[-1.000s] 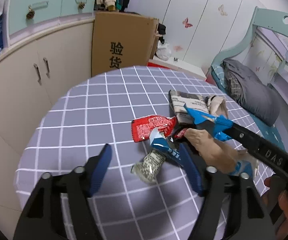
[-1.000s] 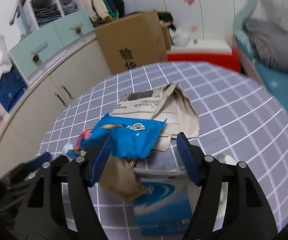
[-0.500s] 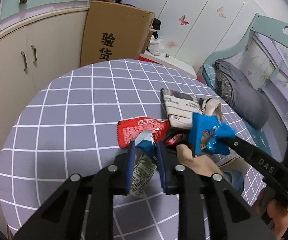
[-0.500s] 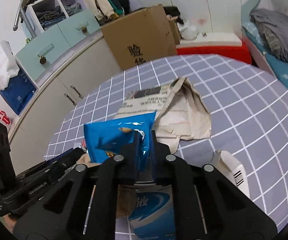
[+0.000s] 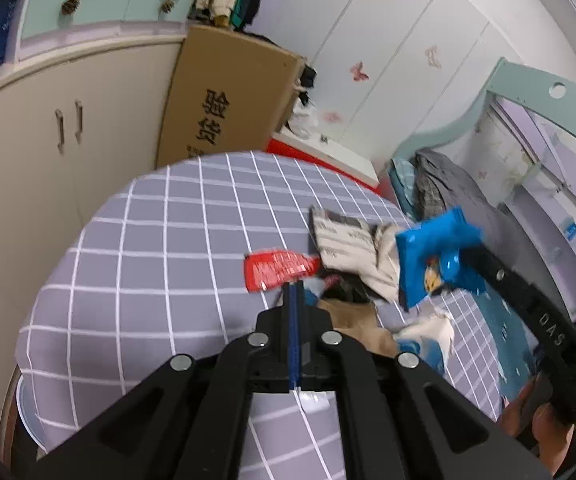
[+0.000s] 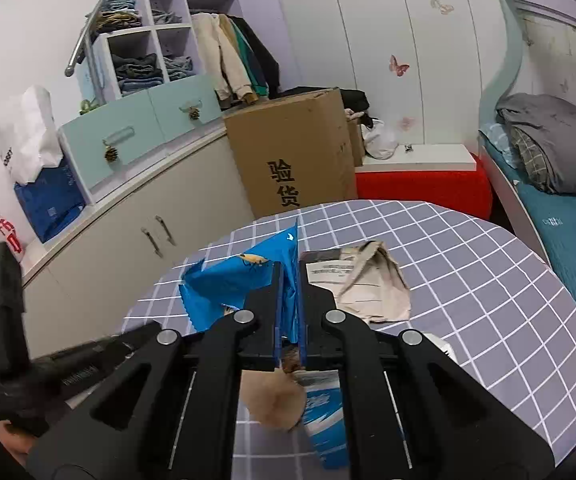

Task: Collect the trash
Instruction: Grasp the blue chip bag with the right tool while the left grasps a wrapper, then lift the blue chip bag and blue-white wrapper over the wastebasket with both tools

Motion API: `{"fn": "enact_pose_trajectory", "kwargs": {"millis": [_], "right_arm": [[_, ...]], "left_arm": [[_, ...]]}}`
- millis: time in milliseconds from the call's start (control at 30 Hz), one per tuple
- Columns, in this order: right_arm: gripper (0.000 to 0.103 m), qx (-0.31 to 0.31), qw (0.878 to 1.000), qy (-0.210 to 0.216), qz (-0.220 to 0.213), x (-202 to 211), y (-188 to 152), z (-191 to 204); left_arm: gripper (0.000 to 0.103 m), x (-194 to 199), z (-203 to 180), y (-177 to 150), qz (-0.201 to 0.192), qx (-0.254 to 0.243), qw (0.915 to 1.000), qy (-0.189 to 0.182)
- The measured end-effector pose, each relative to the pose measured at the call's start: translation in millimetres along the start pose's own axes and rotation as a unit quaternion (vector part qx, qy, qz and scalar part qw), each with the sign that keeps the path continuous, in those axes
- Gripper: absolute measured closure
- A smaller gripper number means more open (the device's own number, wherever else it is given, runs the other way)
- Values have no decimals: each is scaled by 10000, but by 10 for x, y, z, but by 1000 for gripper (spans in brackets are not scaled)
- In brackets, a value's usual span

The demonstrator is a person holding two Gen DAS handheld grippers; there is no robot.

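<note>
My right gripper is shut on a blue snack wrapper and holds it above the round checked table; the wrapper also shows in the left wrist view. My left gripper is shut, jaws pressed together; whether a small wrapper is pinched in it is hidden. A red wrapper lies just beyond its tips. A crumpled grey-and-beige paper bag lies mid-table. A brown wad and a blue-white pack lie below my right gripper.
A cardboard box stands behind the table beside cream cabinets. A bed with a grey blanket is at the right. A red bench stands by the white wardrobe.
Both grippers went from open to shut. The right one closed on the blue wrapper and lifted it. The left one closed over the small wrapper near the red one and rose.
</note>
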State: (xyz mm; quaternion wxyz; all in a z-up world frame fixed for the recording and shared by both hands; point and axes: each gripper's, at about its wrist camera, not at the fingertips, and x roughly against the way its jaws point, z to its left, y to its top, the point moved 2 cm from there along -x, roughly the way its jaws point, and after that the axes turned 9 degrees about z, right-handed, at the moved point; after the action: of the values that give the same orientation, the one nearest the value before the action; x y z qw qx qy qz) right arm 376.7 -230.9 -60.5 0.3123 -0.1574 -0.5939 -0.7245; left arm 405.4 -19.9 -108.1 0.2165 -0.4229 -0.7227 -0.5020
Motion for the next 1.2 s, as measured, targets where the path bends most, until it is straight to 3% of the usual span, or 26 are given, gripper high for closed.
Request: {"fn": "enact_pose_trajectory", "kwargs": {"millis": [67, 133, 200, 233, 433, 567, 700, 867, 900, 1200], "right_arm": [[97, 69, 9999, -130, -70, 64, -22, 66], [97, 111, 9997, -182, -102, 101, -66, 100], [97, 147, 9997, -206, -64, 94, -110, 119], [97, 150, 9997, -207, -31, 81, -135, 117], [97, 106, 9997, -158, 127, -36, -215, 32], [97, 70, 9998, -77, 196, -107, -248, -17], [97, 41, 9997, 7, 245, -164, -278, -49], [97, 25, 9996, 75, 272, -205, -291, -54], [97, 23, 9996, 78, 272, -204, -295, -55], [97, 99, 9999, 55, 125, -81, -259, 37]], "left_arm": [[102, -23, -16, -61, 115, -25, 9999, 33], [95, -58, -44, -123, 217, -64, 9997, -29], [66, -83, -38, -171, 256, -39, 9996, -76], [65, -107, -51, -186, 248, -26, 9997, -72], [67, -313, -112, -182, 483, -113, 9988, 33], [82, -415, -163, -153, 602, -284, 9974, 279], [86, -512, -166, -130, 714, -283, 9965, 318], [87, -587, -222, -84, 700, -330, 9959, 461], [97, -591, -224, -72, 691, -325, 9959, 491], [100, -271, -126, -84, 373, -169, 9989, 213]]}}
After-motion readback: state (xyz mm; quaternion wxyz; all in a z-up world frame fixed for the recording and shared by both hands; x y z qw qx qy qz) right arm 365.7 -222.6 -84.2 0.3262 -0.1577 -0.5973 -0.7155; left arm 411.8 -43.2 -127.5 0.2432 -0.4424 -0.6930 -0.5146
